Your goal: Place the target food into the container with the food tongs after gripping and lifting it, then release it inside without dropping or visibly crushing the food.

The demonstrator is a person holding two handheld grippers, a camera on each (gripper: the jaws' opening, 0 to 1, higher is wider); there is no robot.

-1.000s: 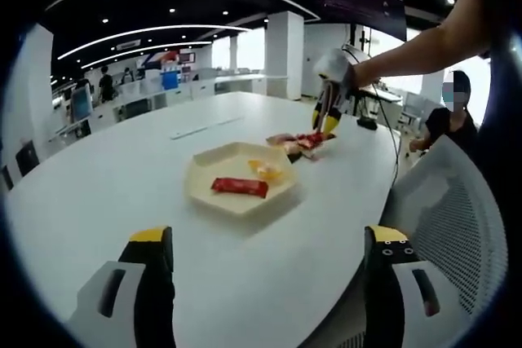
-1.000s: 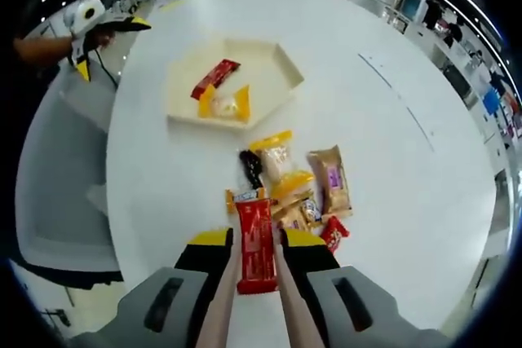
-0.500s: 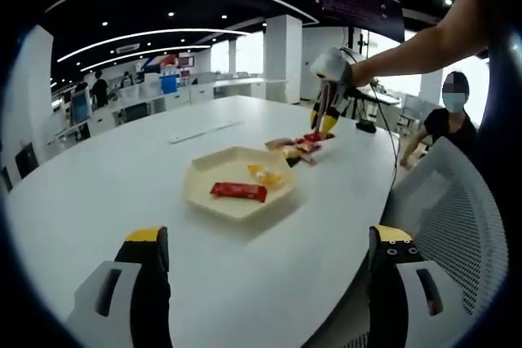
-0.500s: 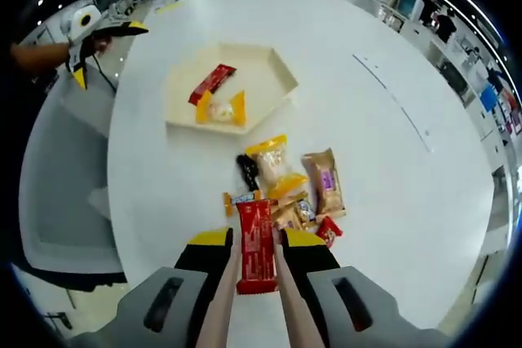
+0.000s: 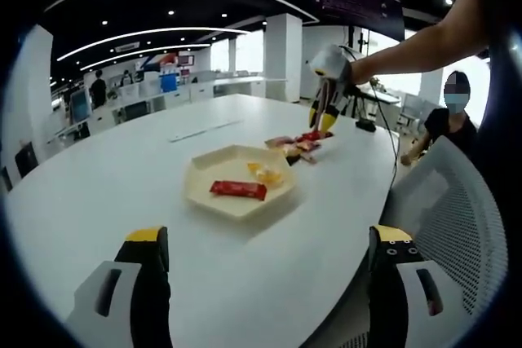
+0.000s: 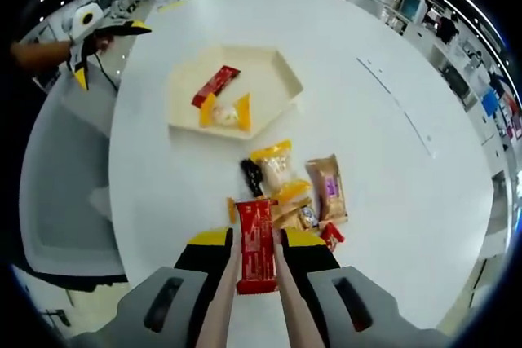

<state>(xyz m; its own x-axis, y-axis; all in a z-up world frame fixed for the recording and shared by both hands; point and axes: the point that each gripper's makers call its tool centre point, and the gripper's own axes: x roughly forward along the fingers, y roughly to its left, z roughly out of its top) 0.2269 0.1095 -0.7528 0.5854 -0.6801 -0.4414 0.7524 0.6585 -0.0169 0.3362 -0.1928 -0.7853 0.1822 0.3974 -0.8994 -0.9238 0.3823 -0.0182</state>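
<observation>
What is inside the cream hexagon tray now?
Inside the tray lie a red snack bar and a pale sweet in a yellow-ended wrapper, side by side. The tray floor directly beneath these two packets is covered, so anything under them cannot be seen.

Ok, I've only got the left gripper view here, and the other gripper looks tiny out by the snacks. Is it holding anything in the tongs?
Observer: Yes. In the right gripper view, the right gripper is shut on the food tongs, and the tongs pinch a red bar lengthwise between their arms.
Operator: Is it over the tray?
Observer: No. The bar sits over the near end of the snack pile. The hexagonal tray lies beyond the pile.
Operator: What's the yellowish thing in the tray?
Observer: A packet with yellow ends and a pale middle, next to a second red bar.
</observation>
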